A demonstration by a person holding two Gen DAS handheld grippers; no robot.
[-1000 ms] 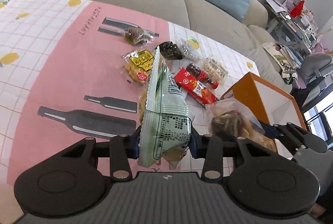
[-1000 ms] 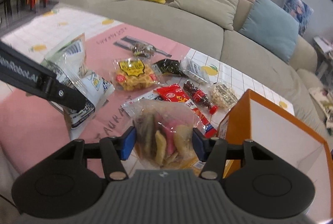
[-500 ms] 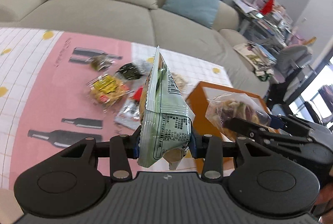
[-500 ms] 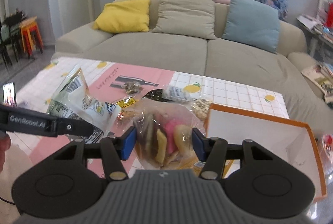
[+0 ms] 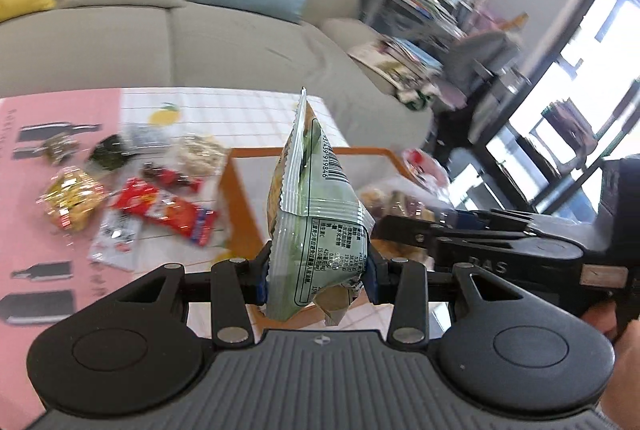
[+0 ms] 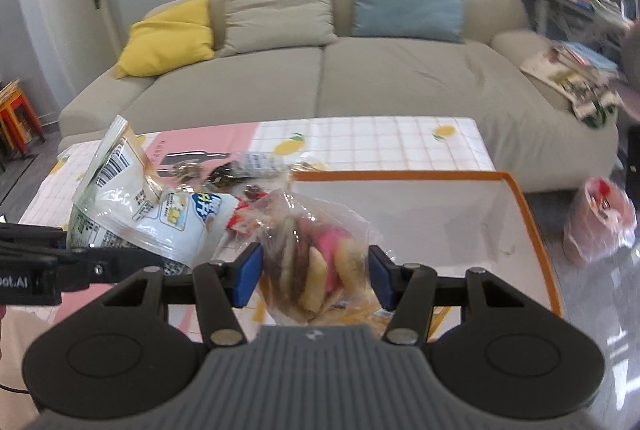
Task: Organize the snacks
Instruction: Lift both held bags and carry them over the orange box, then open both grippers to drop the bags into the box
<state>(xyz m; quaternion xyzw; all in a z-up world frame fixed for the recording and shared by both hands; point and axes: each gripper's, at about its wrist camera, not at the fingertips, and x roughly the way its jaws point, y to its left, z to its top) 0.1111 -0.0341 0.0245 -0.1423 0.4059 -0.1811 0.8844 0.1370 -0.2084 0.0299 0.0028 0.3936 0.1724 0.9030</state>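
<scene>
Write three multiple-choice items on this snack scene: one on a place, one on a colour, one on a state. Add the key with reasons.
1. Where is the red snack packet?
A. On the tablecloth, left of the box
B. Inside the box
C. On the sofa

2. What colour is the rim of the box?
A. Blue
B. Orange
C. Green

3. What is the right gripper doing?
A. Standing open and empty
B. Clamping a clear bag of mixed snacks
C. Gripping a cushion

Key:
1 A, it lies among other packets on the cloth beside the box.
2 B, an orange edge frames the white interior.
3 B, both blue pads press the clear bag's sides.
</scene>
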